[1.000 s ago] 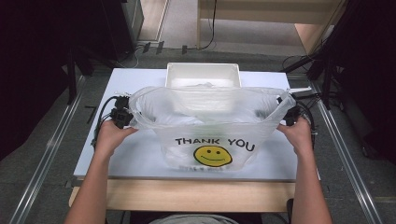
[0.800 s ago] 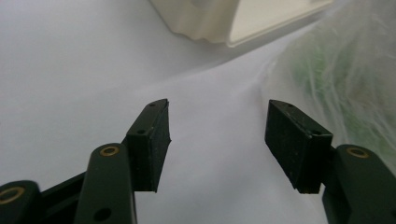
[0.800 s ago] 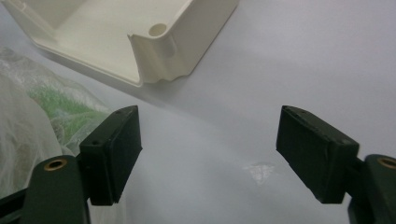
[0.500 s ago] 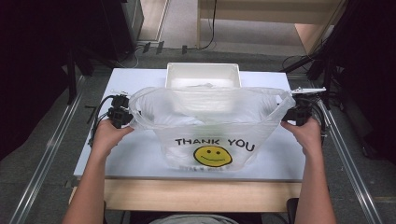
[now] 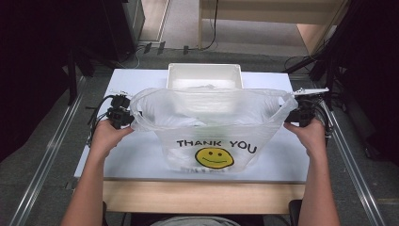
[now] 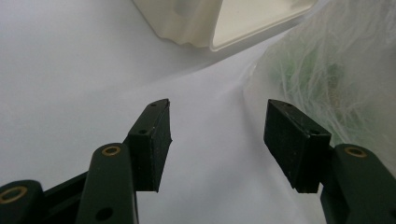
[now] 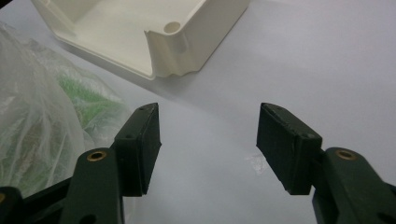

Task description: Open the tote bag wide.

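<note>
A clear plastic bag point(image 5: 211, 122) printed THANK YOU over a yellow smiley stands on the white table point(image 5: 136, 160), its mouth spread wide. My left gripper point(image 5: 120, 115) is at the bag's left top corner and my right gripper point(image 5: 301, 112) at its right top corner. In the left gripper view the jaws point(image 6: 219, 109) stand open with bare table between them and the bag point(image 6: 336, 70) just outside the right jaw. In the right gripper view the gripper point(image 7: 208, 114) is open too, with the bag point(image 7: 37, 107) outside its left jaw. Something green shows through the plastic.
A white open bin point(image 5: 204, 76) sits behind the bag at the table's far edge, also seen as a bin point(image 6: 196, 23) and a bin point(image 7: 140, 28) in the gripper views. A wooden strip point(image 5: 202, 197) borders the near edge. Metal rails run along both sides.
The right hand has shifted slightly outward to the right, and the bag's mouth looks stretched a little wider. The left hand has barely moved.
</note>
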{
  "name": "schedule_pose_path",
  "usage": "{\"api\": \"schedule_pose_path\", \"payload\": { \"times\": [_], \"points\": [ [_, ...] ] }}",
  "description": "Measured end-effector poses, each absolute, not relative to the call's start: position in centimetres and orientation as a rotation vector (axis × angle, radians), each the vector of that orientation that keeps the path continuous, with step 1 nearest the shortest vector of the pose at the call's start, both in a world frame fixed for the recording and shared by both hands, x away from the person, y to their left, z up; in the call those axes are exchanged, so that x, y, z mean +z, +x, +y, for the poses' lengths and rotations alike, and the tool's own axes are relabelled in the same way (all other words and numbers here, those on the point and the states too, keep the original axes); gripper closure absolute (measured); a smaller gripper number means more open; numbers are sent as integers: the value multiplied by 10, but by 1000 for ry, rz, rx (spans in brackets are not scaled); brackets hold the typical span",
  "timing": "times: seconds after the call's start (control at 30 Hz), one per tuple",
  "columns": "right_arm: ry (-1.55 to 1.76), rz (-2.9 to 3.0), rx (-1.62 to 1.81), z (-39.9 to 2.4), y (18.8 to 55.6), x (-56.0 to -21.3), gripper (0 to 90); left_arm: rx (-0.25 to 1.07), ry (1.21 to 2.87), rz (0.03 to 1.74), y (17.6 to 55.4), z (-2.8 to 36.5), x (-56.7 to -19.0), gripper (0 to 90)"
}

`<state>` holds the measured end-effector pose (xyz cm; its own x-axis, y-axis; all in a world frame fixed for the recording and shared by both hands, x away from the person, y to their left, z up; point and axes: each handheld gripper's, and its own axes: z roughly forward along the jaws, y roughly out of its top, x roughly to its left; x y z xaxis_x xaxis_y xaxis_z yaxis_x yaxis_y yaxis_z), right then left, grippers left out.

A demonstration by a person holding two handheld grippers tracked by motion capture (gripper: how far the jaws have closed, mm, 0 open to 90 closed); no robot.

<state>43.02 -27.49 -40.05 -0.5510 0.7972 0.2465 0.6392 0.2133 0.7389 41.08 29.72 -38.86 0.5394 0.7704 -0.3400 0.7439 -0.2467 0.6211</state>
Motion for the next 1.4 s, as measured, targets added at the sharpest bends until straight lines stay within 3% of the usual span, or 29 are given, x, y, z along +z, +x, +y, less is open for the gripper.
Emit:
{"api": "schedule_pose_path", "payload": {
  "times": [0.17,0.33,0.63,1.4],
  "points": [
    [1348,2293,1264,-271,429,-396,416,50,2008,1216,411,299,-386,509],
    [1319,2334,1262,-266,431,-388,483,59,2027,1179,409,295,-377,602],
    [1295,2349,1313,-269,436,-368,561,-55,2043,1128,425,294,-358,757],
    [1249,2402,1398,-253,447,-301,747,9,2066,1040,445,279,-297,868]
  ]
}}
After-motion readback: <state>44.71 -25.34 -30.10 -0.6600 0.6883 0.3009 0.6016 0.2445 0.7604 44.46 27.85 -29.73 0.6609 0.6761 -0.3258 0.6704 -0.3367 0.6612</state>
